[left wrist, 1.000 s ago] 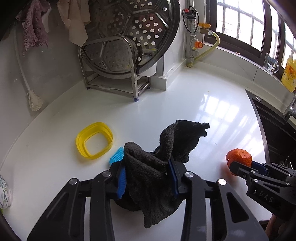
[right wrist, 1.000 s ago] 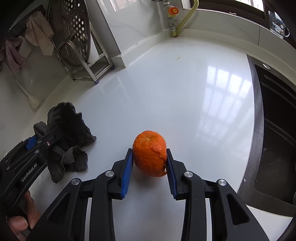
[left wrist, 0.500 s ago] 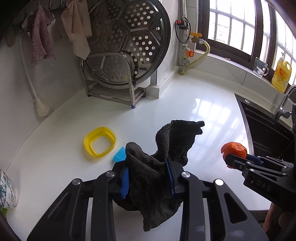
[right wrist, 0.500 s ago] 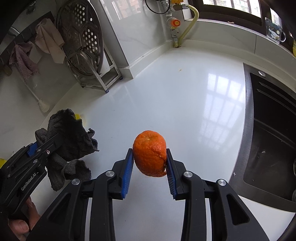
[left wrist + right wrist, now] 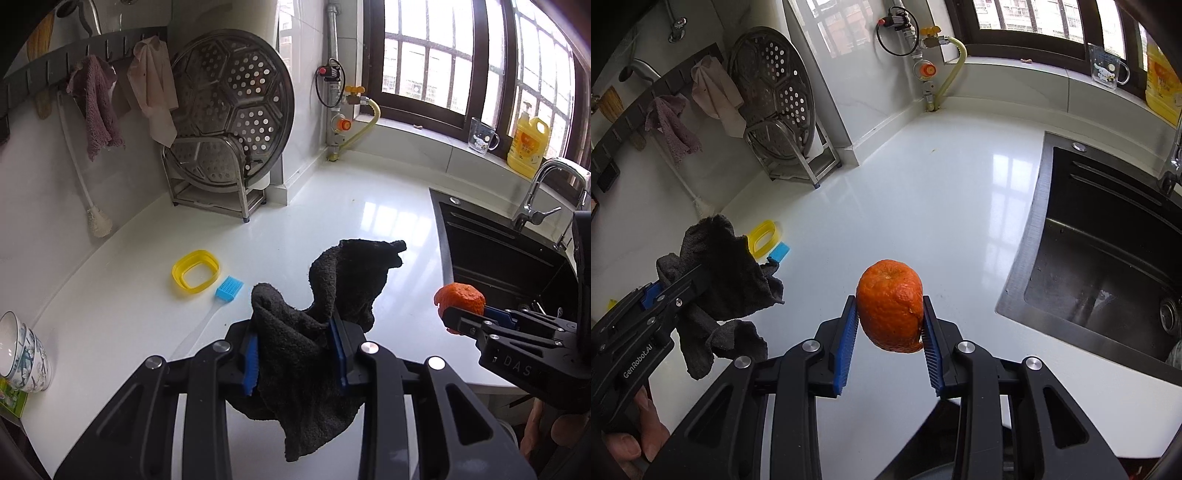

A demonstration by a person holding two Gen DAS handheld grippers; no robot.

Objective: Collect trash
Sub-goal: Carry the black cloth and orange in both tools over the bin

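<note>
A dark grey cloth (image 5: 351, 273) hangs crumpled between the blue pads of my left gripper (image 5: 295, 332), which is shut on it above the white counter (image 5: 332, 206). An orange mandarin peel (image 5: 888, 302), shaped like a whole fruit, is clamped between the pads of my right gripper (image 5: 890, 317), clear of the counter. In the left wrist view the peel (image 5: 460, 297) and the right gripper sit at the right, near the sink. In the right wrist view the left gripper (image 5: 676, 284) and cloth (image 5: 727, 280) hang at the left, with a hand below.
A yellow plastic ring (image 5: 195, 275) and a blue brush (image 5: 229, 288) lie on the counter at the left. A steel steamer rack (image 5: 229, 129) stands at the back wall. The black sink (image 5: 498, 258) is at the right. Stacked bowls (image 5: 22, 354) stand at the far left edge.
Both grippers have risen and drawn back from the counter, carrying the cloth and the peel. The cloth now hangs free, and more of the wall and window shows.
</note>
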